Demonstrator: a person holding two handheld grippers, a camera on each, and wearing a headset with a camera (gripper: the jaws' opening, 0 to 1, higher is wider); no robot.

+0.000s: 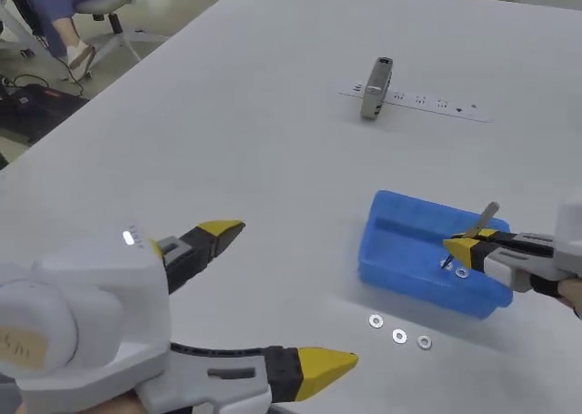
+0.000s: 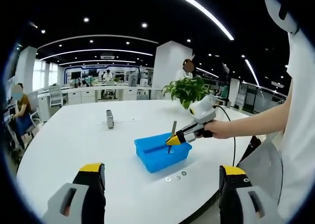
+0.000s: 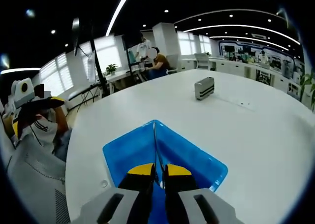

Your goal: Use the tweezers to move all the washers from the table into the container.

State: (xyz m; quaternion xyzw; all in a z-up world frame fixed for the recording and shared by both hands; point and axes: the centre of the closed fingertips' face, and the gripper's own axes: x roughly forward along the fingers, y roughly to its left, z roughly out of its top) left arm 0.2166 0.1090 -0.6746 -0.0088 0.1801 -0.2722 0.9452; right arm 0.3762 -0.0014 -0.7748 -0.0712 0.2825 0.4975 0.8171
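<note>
Three washers point(image 1: 399, 336) are seen in a row on the table point(image 1: 255, 141), just near of the blue container point(image 1: 405, 237); a fourth washer point(image 1: 462, 272) lies inside. The tweezers point(image 1: 485, 218) are clamped in the right gripper point(image 1: 459, 244) above the container, tips lowered into it. The left gripper point(image 1: 293, 293) is held at the near left, jaws wide apart.

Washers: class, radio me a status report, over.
Right claw shut on tweezers, tips in blue container. Left claw open, held aside. Three washers on table beside container. Nothing blocking.

power strip point(image 1: 438, 103), grey adapter point(image 1: 377, 75), potted plant point(image 2: 188, 88)
</note>
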